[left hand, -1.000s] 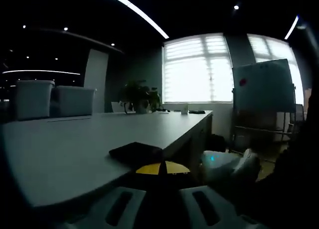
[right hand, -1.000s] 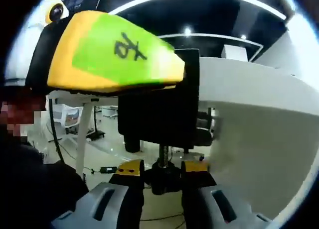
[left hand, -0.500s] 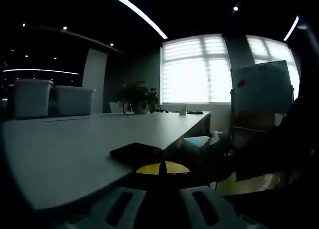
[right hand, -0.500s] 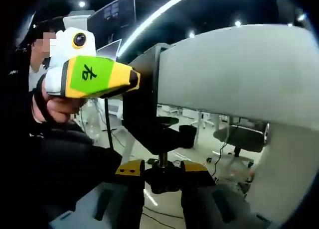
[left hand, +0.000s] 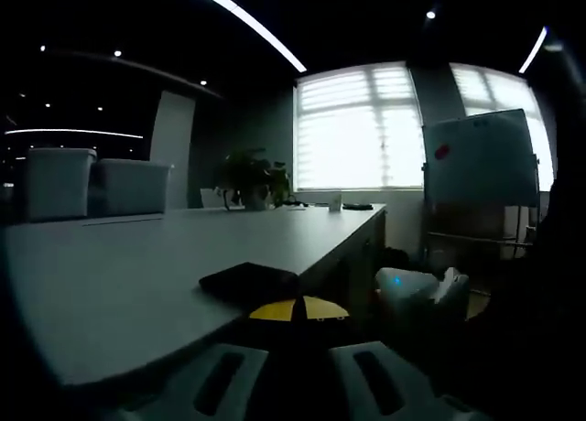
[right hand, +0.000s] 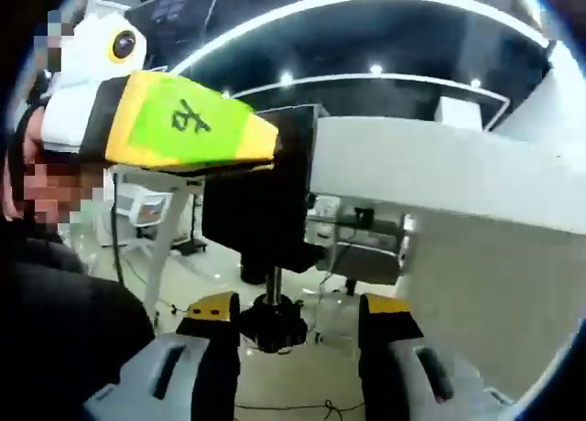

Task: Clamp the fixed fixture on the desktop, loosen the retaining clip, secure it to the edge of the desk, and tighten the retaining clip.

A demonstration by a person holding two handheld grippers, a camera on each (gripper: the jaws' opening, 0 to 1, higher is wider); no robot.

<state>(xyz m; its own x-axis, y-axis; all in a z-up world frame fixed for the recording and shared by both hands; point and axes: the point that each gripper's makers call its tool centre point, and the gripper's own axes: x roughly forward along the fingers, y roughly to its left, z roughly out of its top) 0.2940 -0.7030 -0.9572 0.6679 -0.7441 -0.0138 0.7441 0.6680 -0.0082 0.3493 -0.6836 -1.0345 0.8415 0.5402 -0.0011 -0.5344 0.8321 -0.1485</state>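
Here the clamp [right hand: 261, 210] straddles the desk [right hand: 439, 165] edge, its top pad [left hand: 249, 281] on the desktop. The left gripper [right hand: 174, 128] squeezes the clamp body; the right gripper [right hand: 298, 313] stands open around the screw knob [right hand: 272, 320]. Untightened, the clamp may slide off. The pad under the desk is hidden.

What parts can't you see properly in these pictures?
- Left gripper view: the clamp's lower half is hidden below the desk edge; the dim light hides detail.
- Right gripper view: the other hand-held gripper covers the clamp's top.
- Right gripper view: the screw knob sits between the jaws; contact unclear.
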